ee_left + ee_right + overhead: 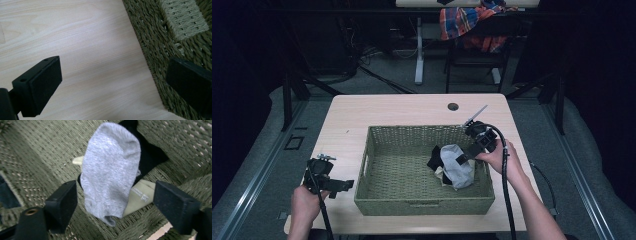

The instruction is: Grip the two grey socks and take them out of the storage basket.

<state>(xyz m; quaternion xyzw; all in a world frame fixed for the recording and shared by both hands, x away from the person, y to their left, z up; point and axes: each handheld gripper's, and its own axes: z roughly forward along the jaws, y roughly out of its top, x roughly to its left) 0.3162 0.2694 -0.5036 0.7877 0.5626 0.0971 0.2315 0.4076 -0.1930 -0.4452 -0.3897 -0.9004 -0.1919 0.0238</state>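
Straddling grey sock (110,175) with right gripper (115,202) fingers apart, black and beige socks half-buried, left gripper (113,82) wide, empty.

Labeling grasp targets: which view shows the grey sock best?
Right gripper view: the grey sock lies close up between the open jaws, on top of black and beige socks. The high view shows it small, in the basket. Left gripper view gives table and basket wall.
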